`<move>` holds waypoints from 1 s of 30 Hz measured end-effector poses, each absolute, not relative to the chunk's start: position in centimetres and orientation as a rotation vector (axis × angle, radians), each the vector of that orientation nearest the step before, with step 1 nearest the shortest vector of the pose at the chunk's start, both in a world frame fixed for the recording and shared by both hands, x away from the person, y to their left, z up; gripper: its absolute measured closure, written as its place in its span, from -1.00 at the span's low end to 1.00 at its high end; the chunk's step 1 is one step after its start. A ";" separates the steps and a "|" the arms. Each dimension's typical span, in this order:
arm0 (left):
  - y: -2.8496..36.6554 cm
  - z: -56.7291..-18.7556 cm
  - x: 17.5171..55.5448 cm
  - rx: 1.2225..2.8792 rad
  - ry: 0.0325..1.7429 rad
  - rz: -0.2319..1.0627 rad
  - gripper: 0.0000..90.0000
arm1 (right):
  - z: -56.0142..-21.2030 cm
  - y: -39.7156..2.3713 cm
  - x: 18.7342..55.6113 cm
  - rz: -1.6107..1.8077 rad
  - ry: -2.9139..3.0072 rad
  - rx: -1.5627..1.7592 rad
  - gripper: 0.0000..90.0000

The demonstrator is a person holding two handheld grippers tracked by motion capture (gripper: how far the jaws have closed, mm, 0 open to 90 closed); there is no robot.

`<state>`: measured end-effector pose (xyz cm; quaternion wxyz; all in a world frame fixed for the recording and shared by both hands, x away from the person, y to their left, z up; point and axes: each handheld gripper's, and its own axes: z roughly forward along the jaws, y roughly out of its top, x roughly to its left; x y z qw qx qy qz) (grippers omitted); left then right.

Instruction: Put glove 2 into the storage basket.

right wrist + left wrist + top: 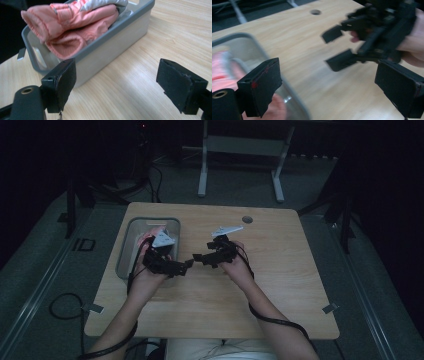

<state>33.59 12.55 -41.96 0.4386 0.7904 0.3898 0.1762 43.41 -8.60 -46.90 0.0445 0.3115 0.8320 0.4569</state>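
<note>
A grey plastic bin (126,245) stands on the left part of the wooden table (280,285). In the right gripper view a pink garment (80,22) is heaped in the bin (112,47), with a white cloth (100,3) behind it. My left gripper (186,265) hovers just right of the bin, jaws wide apart and nothing between them. My right gripper (198,258) faces it from the right, tips close but apart, also open and empty. The left gripper view shows its own open jaws (332,73), the right gripper (330,48) beyond them, and the bin's rim (259,48) with the pink garment (219,67).
A round cable hole (247,219) sits near the table's far edge. Bare tabletop stretches to the right and front. Cables trail from both hands off the near edge. A white-legged frame (202,175) stands on the floor beyond the table.
</note>
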 end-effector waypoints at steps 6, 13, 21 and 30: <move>9.9 -43.3 32.4 2.016 0.896 0.391 -0.86 | -47.9 -10.0 42.7 1.371 2.558 0.936 -0.64; 7.6 -45.2 31.4 2.066 0.824 0.359 -0.86 | -49.6 -11.4 42.1 1.357 2.573 0.937 -0.64; 5.7 -48.1 30.5 2.144 0.759 0.314 -0.86 | -51.8 -13.1 41.3 1.361 2.586 0.973 -0.64; 4.3 -51.1 30.0 2.174 0.725 0.235 -0.86 | -53.3 -14.2 40.1 1.328 2.609 0.931 -0.64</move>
